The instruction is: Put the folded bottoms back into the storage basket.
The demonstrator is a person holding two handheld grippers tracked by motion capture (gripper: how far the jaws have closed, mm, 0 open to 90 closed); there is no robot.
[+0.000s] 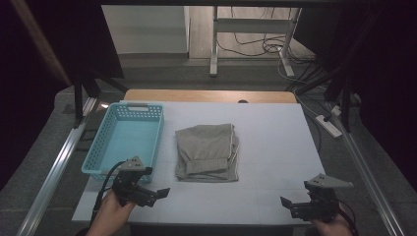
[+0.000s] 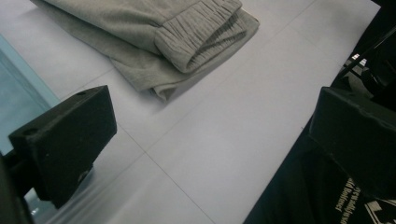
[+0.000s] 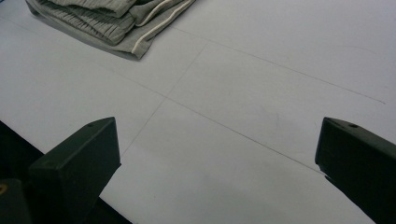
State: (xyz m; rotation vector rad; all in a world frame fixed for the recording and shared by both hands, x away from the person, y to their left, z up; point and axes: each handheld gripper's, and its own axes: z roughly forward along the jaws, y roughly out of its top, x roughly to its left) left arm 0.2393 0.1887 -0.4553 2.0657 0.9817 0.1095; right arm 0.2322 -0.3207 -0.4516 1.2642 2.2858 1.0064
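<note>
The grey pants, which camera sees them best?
The high view: the folded grey pants lie whole in the middle of the white table, beside the blue basket. The left gripper view catches their near end with the ribbed cuff. The right gripper view shows a corner with a white stripe.

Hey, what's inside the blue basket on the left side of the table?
The blue basket looks empty: its pale bottom shows bare in the high view. The near end of the floor is hidden behind the left gripper. The folded grey pants lie beside it on the table.
</note>
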